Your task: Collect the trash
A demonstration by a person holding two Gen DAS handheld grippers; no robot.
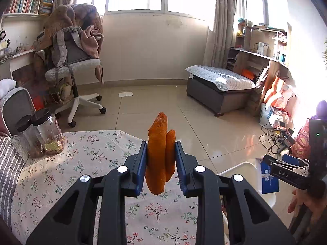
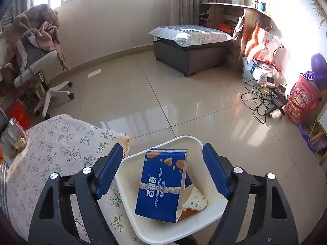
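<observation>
My left gripper [image 1: 161, 153] is shut on a folded orange peel [image 1: 158, 149] and holds it above the table with the floral cloth [image 1: 61, 173]. My right gripper [image 2: 163, 169] is open and empty, hovering over a white bin [image 2: 141, 220] beside the table. In the bin lie a blue biscuit box [image 2: 161, 183], a floral paper cup [image 2: 194, 199] and an orange scrap [image 2: 189, 212]. The bin [image 1: 243, 168], the box [image 1: 268, 180] and the right gripper [image 1: 286, 166] also show at the right of the left wrist view.
Two plastic jars with black lids [image 1: 40, 132] stand at the table's left edge. An office chair with a backpack [image 1: 69, 61], a grey ottoman [image 1: 220, 87], bags and cables [image 2: 263, 98] and a paper on the floor [image 1: 125, 94] lie beyond.
</observation>
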